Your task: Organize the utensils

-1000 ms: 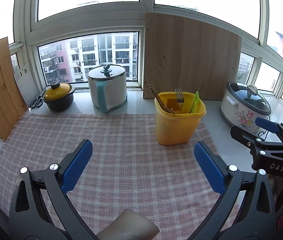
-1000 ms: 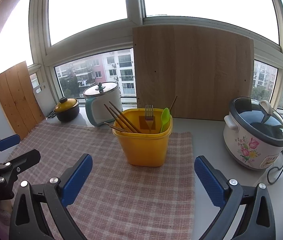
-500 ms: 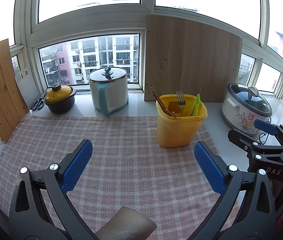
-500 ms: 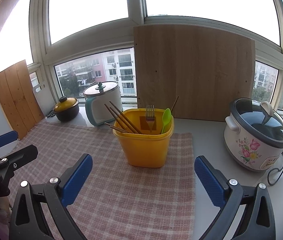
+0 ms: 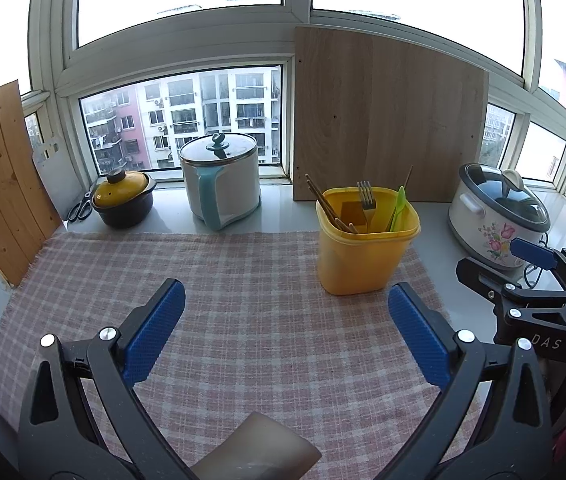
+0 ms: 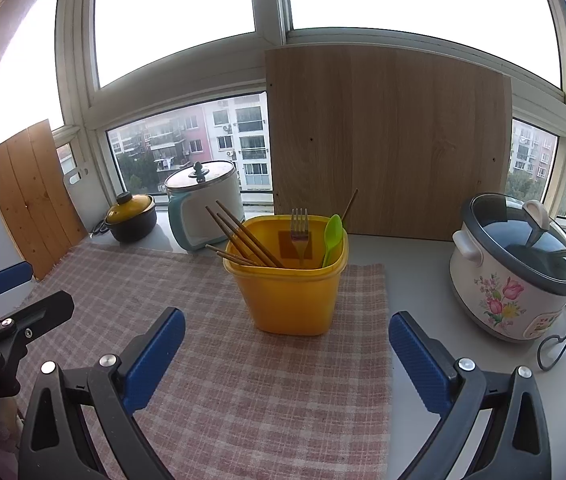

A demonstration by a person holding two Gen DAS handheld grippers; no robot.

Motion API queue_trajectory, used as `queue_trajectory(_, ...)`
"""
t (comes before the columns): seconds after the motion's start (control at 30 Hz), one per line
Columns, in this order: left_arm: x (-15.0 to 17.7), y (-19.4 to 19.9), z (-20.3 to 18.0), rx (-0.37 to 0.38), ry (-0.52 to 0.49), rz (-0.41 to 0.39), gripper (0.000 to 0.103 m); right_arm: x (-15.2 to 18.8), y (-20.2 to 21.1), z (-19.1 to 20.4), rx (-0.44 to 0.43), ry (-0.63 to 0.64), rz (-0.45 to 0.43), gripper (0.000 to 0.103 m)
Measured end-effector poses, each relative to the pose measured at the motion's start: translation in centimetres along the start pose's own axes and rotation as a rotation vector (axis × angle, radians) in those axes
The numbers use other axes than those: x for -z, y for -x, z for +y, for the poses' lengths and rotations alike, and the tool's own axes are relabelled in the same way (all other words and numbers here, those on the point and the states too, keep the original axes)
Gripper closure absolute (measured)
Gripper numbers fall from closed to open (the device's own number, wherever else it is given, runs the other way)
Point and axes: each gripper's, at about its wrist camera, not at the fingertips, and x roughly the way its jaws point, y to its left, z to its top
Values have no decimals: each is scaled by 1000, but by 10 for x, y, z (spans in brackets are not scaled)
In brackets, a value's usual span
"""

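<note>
Both claws, left [image 5: 285, 326] & right [image 6: 286, 346], spread wide, empty, above checked cloth [image 6: 219, 344]. Fork [image 6: 300, 229], chopsticks [image 6: 243, 238], green spoon [image 6: 332, 236] upright in yellow bin [image 6: 287, 292] on counter. Sorting apparently done; next prob. pull back.

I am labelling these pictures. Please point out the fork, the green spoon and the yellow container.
fork [image 6: 299, 222]: right wrist view, on its tines.
green spoon [image 6: 333, 231]: right wrist view, on its bowl.
yellow container [image 6: 289, 300]: right wrist view, on its front wall.

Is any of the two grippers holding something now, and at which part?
Nothing is held. The left gripper and the right gripper are both open and empty above the checked cloth; the utensils stand in the yellow container.
</note>
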Motion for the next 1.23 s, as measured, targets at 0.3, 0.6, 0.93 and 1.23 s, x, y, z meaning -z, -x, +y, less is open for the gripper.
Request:
queue_trajectory(0.3,0,-1,0,-2,-1,0,0,2,-6,-1,-2,-1,6,0)
queue_trajectory(0.6,0,-1,0,-3,-2,0,0,3,-7,-1,-3,-4,11,0)
queue_trajectory(0.93,0,-1,1,-5,-2,-2,0,6,-9,-2,-5,-3,16,0)
queue_trajectory(1.23,4,-2,-2,-6,-13,-5,0,7,-10,-3,-3,-4,22,0)
